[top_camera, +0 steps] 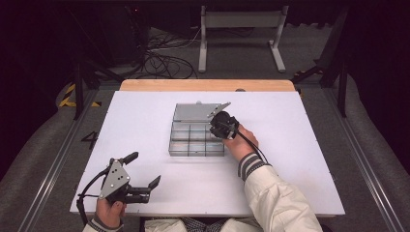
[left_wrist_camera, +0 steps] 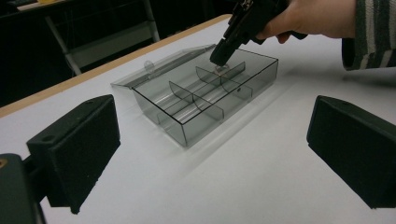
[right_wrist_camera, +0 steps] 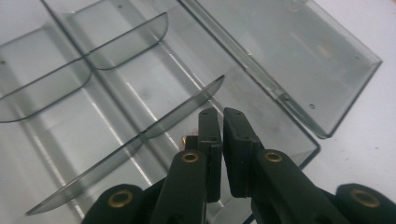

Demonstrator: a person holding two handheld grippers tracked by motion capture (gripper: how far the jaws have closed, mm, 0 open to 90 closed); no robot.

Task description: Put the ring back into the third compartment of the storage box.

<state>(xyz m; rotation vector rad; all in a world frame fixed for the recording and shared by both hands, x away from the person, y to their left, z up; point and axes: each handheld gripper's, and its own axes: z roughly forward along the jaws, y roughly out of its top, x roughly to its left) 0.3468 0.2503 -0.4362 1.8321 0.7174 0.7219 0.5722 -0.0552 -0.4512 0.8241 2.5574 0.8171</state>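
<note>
Right gripper [top_camera: 223,126], jaws nearly closed, is dipping into the smoky clear plastic compartment box [top_camera: 180,143] at frame centre; grip unclear. Left gripper [top_camera: 143,170], jaws wide open and empty, is sitting farther off, lower left on the white worktop [top_camera: 290,159].

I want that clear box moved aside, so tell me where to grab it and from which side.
Grip the near wall of the clear box, coming down from above with one jaw inside a front compartment and one outside. The walls stand thin and upright, and the lid lies open flat behind, so the back is blocked. The open left gripper sits nearest that wall.
</note>
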